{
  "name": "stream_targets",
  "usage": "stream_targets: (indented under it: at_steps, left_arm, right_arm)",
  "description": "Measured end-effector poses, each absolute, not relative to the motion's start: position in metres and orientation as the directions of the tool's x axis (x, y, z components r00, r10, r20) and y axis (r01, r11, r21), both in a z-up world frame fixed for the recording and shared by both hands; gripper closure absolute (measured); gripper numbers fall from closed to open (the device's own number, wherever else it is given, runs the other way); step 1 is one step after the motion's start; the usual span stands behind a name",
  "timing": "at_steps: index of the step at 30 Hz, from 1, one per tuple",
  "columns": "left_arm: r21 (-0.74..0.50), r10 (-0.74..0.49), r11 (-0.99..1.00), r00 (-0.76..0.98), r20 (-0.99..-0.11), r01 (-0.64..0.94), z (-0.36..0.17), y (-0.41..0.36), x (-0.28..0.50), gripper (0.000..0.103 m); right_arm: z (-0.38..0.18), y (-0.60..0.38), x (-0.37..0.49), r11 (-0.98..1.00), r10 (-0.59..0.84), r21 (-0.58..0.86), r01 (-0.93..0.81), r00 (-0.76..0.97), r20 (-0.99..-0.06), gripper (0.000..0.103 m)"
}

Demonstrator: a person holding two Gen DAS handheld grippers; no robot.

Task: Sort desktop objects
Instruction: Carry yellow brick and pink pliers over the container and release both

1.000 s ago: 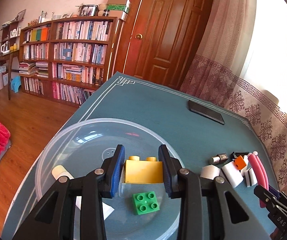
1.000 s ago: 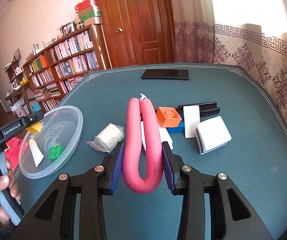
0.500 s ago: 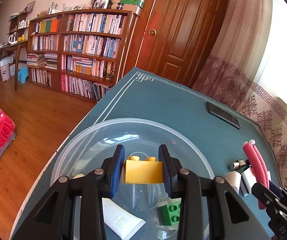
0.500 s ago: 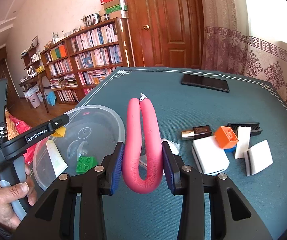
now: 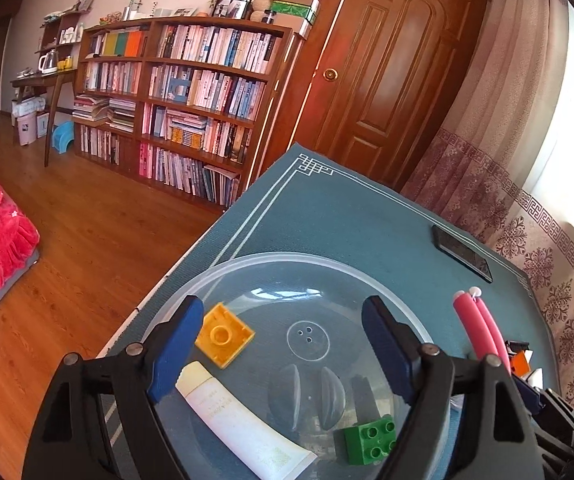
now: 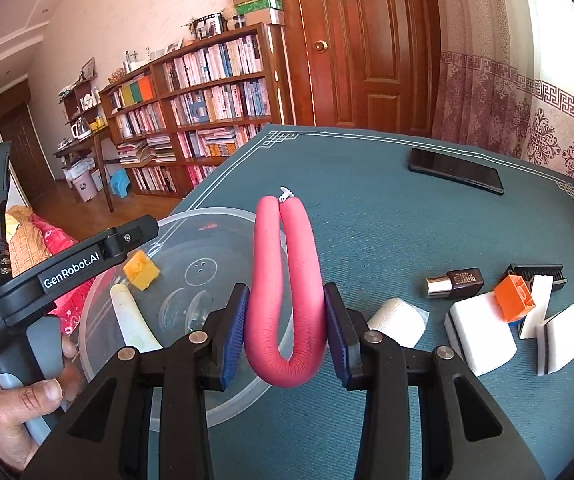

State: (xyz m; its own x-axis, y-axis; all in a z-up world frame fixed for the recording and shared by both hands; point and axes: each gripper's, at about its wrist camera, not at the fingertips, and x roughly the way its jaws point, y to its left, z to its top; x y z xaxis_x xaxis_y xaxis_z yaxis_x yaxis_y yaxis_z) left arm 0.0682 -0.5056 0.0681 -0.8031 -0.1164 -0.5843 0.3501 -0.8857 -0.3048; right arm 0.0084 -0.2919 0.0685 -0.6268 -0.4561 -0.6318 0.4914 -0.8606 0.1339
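Hovering over the clear plastic bowl [image 5: 223, 276], the left tool [image 5: 283, 344] is standing released, its blue pads spread wide and grasping nothing. Inside the bowl, the yellow brick [image 5: 225, 334] is lying underside up at 10 o'clock, just beside the left pad; the white tube [image 5: 239, 424] is lying at 7 o'clock, and the green brick [image 5: 369, 438] is sitting at 5 o'clock. The right tool [image 6: 285, 328] is standing clenched on the pink foam curler [image 6: 283, 280], folded into a U, with the bend sitting between the pads and both ends pointing toward 12 o'clock. In the right wrist view, the curler is being held over the 3 o'clock rim of the bowl, which is resting on the counter [image 6: 387, 220] covered in teal cloth. A hand [image 6: 19, 404] is gripping the left tool's handle at 8 o'clock. At 3 o'clock of the curler, a white roll [image 6: 397, 320], white foam blocks [image 6: 481, 332], an orange brick [image 6: 514, 298] and a small dark bottle [image 6: 453, 282] are lying close together. A black phone [image 6: 457, 171] is lying at 1 o'clock, well apart.
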Motion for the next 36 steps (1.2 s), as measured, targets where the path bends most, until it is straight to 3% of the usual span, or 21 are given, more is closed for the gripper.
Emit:
stream_targets:
  at_steps: [17,22,36]
  left_arm:
    - [-0.334,-0.128,-0.864,-0.807,-0.576,0.376,0.074,-0.518,0.074,0.015]
    - [-0.343,-0.112,-0.865,-0.808,-0.579,0.366,0.075,-0.519,0.074,0.015]
    - [-0.356,-0.096,-0.861,-0.805,-0.586,0.362,0.075,-0.514,0.074,0.015]
  right_arm:
    - [0.051,-0.317,-0.006,-0.817,-0.514,0.184,0.547,-0.544,-0.664,0.062]
    - [0.049,-0.312,-0.004,-0.817,-0.522,0.199,0.541,-0.547,-0.655,0.05]
    - [0.043,-0.282,0.006,-0.847,-0.504,0.239,0.475,-0.573,-0.646,0.049]
